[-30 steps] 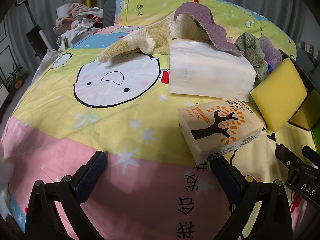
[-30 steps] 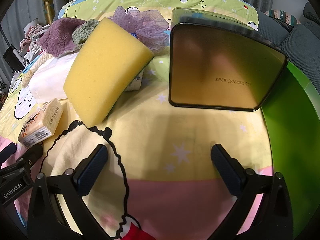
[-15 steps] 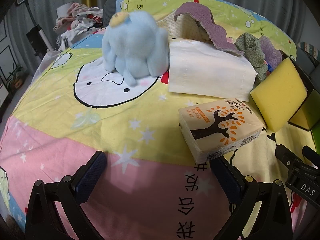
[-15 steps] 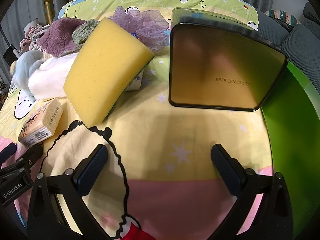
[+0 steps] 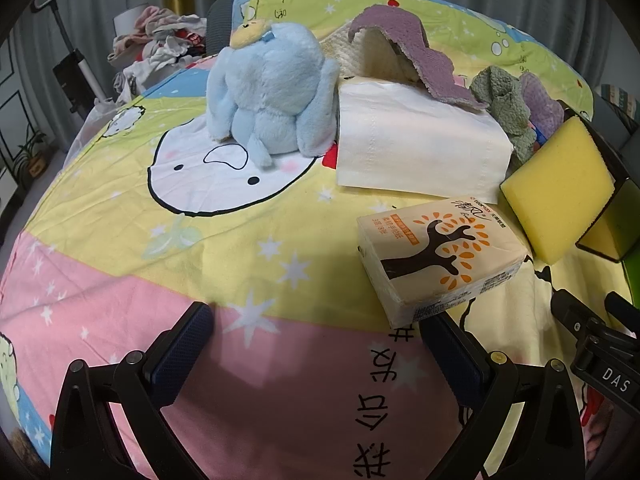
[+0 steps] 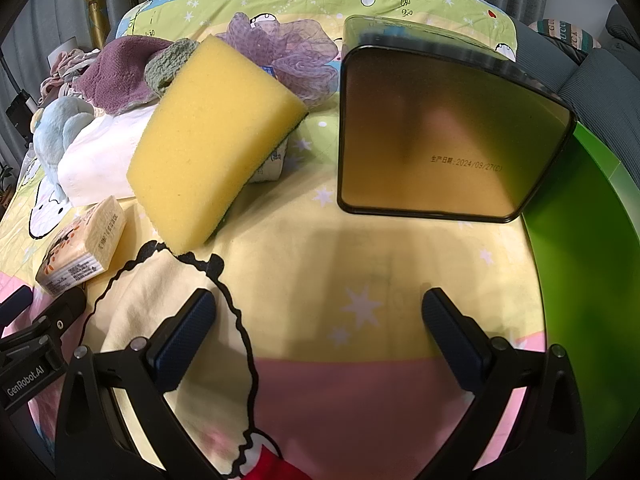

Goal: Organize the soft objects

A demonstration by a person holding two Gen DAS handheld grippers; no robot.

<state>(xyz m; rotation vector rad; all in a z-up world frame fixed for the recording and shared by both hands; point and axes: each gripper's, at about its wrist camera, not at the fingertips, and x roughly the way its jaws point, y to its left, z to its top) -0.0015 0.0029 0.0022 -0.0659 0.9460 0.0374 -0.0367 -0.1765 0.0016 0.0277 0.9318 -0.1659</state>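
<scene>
A light blue plush toy [image 5: 272,92] sits on the bedsheet beside a white tissue pack [image 5: 416,144]. A purple towel [image 5: 412,52] drapes over the pack's back. A small printed tissue packet [image 5: 436,256] lies near my left gripper [image 5: 320,352], which is open and empty above the sheet. A yellow sponge [image 6: 216,140] leans by a dark metal tin [image 6: 444,132]. My right gripper [image 6: 320,340] is open and empty in front of the tin. A green cloth [image 5: 504,100] and a purple mesh puff [image 6: 288,52] lie behind the sponge.
A green bin wall [image 6: 580,240] stands at the right. A pile of clothes [image 5: 160,40] and a vacuum [image 5: 76,72] are beyond the far left edge of the bed. A grey sofa [image 6: 600,68] is at the far right.
The blue plush toy has appeared on the sheet left of the white tissue pack, where a yellow-cream cloth showed before. Both grippers have stayed still and open.
</scene>
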